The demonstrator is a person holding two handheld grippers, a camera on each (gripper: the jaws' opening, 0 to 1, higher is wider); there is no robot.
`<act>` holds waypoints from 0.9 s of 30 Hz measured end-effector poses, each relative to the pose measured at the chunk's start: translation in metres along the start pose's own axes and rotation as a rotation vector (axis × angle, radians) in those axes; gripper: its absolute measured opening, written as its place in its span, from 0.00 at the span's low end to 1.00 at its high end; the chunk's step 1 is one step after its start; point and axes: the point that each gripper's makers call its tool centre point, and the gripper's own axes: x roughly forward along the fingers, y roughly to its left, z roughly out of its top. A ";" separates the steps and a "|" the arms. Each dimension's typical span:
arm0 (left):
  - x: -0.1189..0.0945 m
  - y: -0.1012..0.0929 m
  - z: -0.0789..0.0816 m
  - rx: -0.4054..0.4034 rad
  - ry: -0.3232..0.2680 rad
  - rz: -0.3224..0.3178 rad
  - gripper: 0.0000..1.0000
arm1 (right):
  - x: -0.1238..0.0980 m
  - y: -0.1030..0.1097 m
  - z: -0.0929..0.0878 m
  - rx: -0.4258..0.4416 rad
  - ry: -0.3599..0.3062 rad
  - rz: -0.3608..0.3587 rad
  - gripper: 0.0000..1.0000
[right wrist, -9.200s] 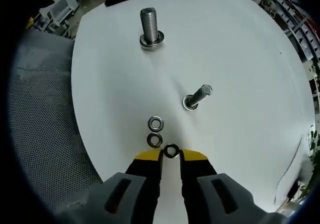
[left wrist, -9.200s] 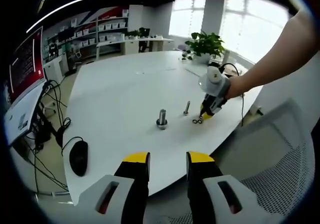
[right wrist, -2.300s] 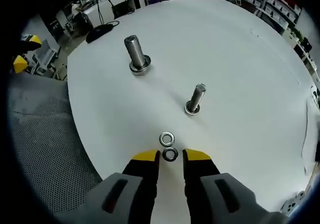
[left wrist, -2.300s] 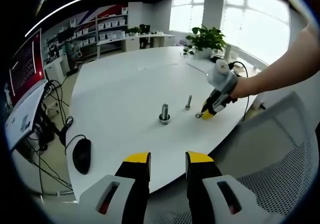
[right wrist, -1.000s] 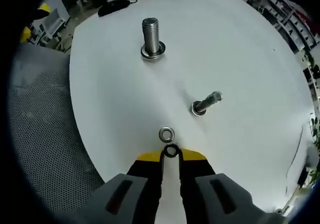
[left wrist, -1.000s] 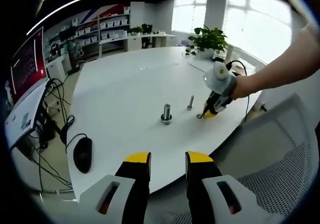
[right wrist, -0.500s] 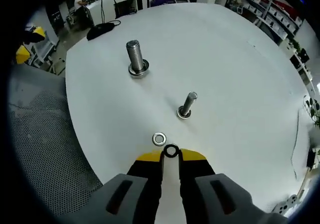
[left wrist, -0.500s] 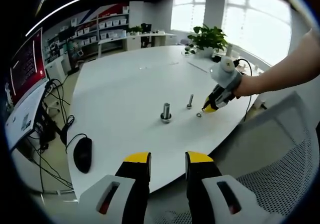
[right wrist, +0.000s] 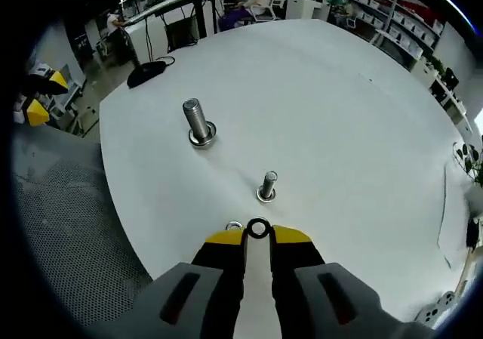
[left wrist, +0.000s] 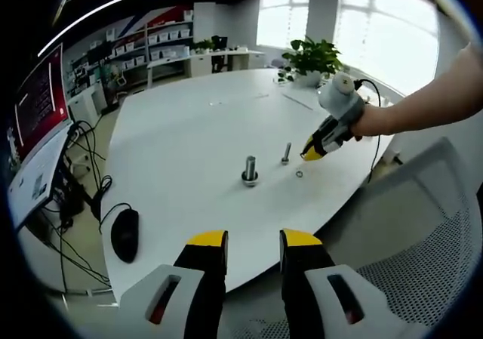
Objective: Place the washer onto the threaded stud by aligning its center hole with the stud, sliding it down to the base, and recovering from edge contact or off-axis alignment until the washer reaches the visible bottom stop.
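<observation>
Right gripper view: your right gripper (right wrist: pixel 258 233) clamps a washer (right wrist: pixel 258 228) just short of the small stud (right wrist: pixel 267 186); left gripper (left wrist: pixel 253 241) jaws apart.

The left gripper view faces the table (left wrist: pixel 189 143) from its edge; the right gripper view looks down closer, sharing 2 studs.

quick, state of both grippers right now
Left gripper: open, holding nothing.
Right gripper: shut on a washer, above the table.
</observation>
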 end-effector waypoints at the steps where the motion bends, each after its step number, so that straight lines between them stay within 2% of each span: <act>1: 0.000 0.000 0.000 0.000 -0.001 0.000 0.25 | -0.001 0.000 0.001 0.000 -0.003 -0.001 0.14; 9: 0.000 0.001 0.000 -0.001 0.001 0.003 0.25 | -0.007 -0.005 0.022 -0.007 -0.062 -0.015 0.14; 16: 0.000 0.001 0.000 -0.003 0.000 0.004 0.25 | -0.012 -0.006 0.039 -0.050 -0.112 -0.033 0.14; 27: -0.001 0.001 0.000 -0.001 0.001 0.002 0.25 | -0.006 -0.008 0.042 -0.071 -0.078 -0.026 0.14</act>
